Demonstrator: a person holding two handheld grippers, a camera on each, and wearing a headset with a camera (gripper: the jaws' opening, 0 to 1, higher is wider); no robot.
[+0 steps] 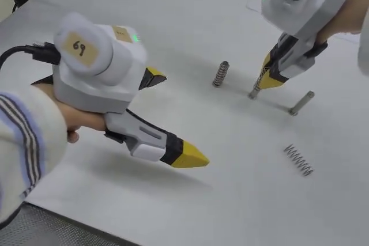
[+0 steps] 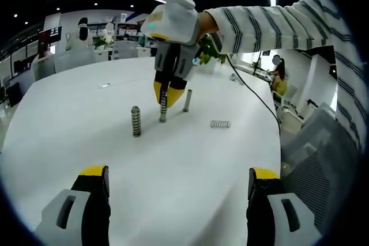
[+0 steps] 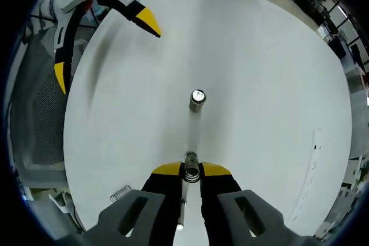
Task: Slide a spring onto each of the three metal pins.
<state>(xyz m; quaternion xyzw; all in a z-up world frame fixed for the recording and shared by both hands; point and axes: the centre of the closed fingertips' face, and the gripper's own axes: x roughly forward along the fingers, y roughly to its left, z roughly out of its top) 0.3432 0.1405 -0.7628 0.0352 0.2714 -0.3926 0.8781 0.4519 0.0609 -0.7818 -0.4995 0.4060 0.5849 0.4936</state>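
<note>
Yellow-tipped right gripper (image 1: 264, 82): I read its jaws as closed on a coil spring (image 3: 192, 172), which sits partway down the middle pin (image 1: 253, 93). Left gripper (image 1: 173, 116): jaws spread wide, nothing held, positioned over the white table (image 1: 173, 4), well apart from the pins. In the head view, the left-hand pin (image 1: 224, 64) carries a fitted spring (image 1: 219, 76). The right-hand pin (image 1: 301, 103) is bare. A loose spring (image 1: 298, 159) lies flat near it.

Head view looks down; all three views share the pins (image 1: 301, 102).
</note>
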